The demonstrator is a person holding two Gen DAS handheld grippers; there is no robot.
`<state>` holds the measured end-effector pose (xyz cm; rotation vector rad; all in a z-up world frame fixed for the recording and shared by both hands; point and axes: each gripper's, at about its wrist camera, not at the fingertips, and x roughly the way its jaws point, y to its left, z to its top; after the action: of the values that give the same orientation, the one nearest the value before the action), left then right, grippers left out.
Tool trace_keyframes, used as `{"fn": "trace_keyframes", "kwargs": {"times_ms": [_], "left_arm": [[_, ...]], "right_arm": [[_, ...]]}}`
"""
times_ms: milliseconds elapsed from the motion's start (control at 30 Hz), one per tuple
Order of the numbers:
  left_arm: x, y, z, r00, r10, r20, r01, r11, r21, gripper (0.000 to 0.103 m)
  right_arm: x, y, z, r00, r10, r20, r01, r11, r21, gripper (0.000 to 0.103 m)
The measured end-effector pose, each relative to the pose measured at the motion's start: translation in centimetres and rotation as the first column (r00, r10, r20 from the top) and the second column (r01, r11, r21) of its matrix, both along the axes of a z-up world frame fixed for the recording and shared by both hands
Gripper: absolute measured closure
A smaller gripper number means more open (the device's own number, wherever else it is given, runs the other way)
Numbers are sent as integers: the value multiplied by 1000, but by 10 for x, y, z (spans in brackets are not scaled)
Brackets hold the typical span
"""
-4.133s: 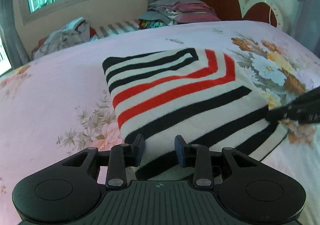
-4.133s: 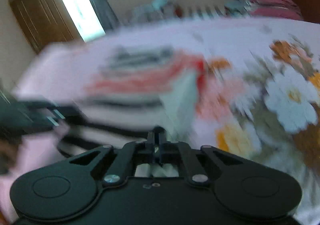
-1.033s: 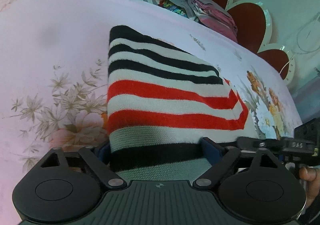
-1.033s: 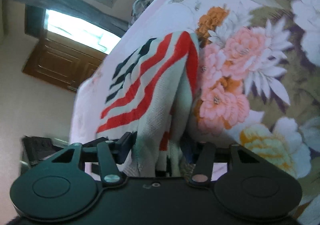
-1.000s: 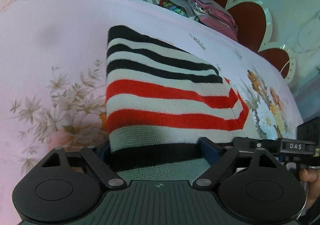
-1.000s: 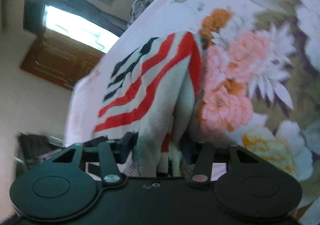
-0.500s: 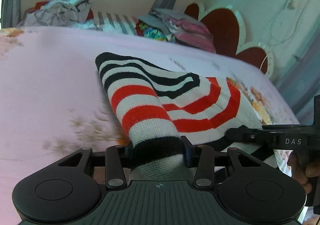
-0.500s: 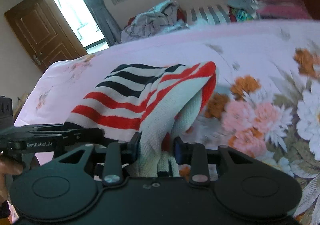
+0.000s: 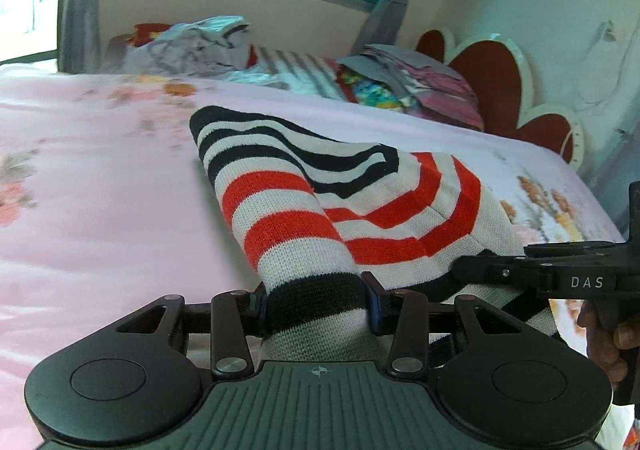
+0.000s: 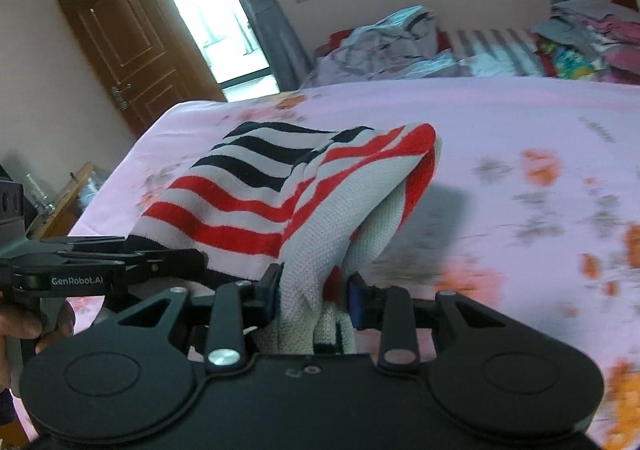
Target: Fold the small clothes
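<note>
A folded knit sweater with black, red and white stripes is lifted off the pink floral bed. My left gripper is shut on its near black-striped edge. My right gripper is shut on the bunched white and red edge of the sweater at its other near corner. The sweater hangs between the two grippers, its far end low over the bed. The right gripper shows at the right of the left wrist view; the left gripper shows at the left of the right wrist view.
The pink floral bedspread spreads all around. Piles of loose clothes and a stack of folded clothes lie at the far edge by the red headboard. A wooden door stands at far left.
Both grippers closed on the sweater's near edge and raised it off the bed. The near end now hangs higher and the views have levelled out.
</note>
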<state>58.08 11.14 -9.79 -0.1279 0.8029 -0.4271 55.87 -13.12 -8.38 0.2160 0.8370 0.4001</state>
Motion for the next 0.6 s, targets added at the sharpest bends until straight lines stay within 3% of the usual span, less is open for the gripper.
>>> {"fn": "trace_keyframes", "kwargs": {"times_ms": [267, 400, 600], "left_arm": [[8, 34, -29, 999, 15, -49, -15, 1000, 7, 60], [7, 39, -49, 998, 14, -68, -14, 1000, -3, 59], [4, 47, -65, 997, 15, -71, -18, 999, -47, 51]], "right_arm": [[11, 36, -27, 998, 13, -59, -11, 1000, 29, 71], [11, 38, -45, 994, -1, -106, 3, 1000, 23, 71], [11, 24, -64, 985, -42, -167, 56, 995, 82, 71]]}}
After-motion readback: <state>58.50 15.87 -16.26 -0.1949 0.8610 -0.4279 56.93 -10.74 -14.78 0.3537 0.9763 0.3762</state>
